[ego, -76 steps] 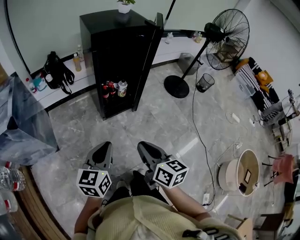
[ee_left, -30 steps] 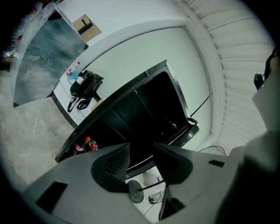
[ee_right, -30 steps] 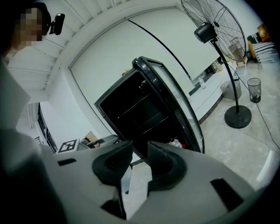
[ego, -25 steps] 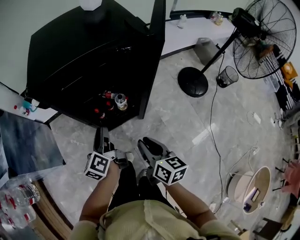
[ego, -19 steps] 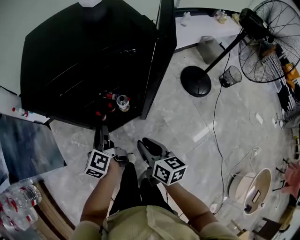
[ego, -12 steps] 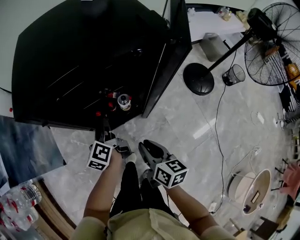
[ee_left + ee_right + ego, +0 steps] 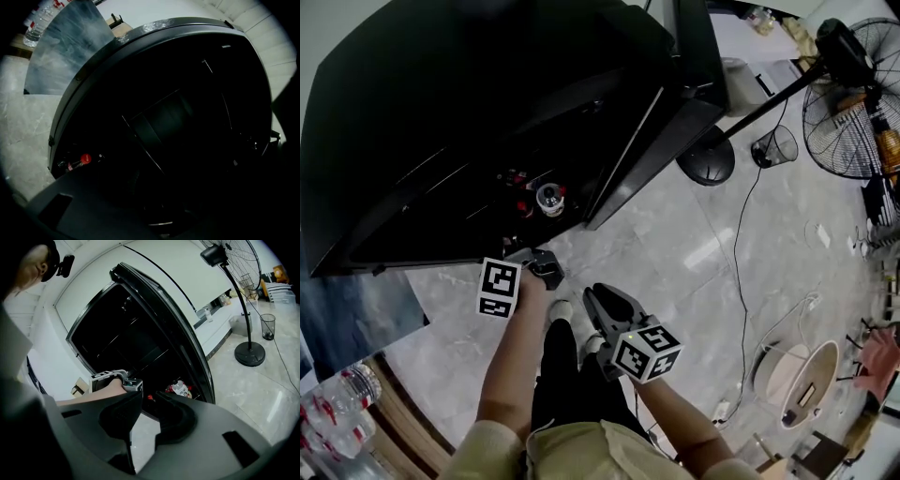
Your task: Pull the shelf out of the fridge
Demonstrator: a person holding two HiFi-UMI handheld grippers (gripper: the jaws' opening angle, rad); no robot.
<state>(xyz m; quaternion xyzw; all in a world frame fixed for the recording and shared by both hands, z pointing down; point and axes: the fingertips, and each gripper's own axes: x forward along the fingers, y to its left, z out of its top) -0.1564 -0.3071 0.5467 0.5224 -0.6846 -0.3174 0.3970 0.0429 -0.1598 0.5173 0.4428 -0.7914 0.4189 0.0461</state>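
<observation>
Facing the open black fridge (image 7: 469, 122), I have my left gripper (image 7: 540, 266) at the mouth of its dark cabinet, above the bottles (image 7: 548, 199). Its view is too dark to tell how its jaws stand, and the shelf (image 7: 161, 119) still sits well inside. My right gripper (image 7: 146, 397) hangs back over the floor, jaws partly apart on nothing. I should level the left jaws with the shelf's front edge, grip near its middle, and draw straight out so it doesn't jam.

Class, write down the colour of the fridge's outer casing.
The fridge is black; this shows best in the head view.
</observation>
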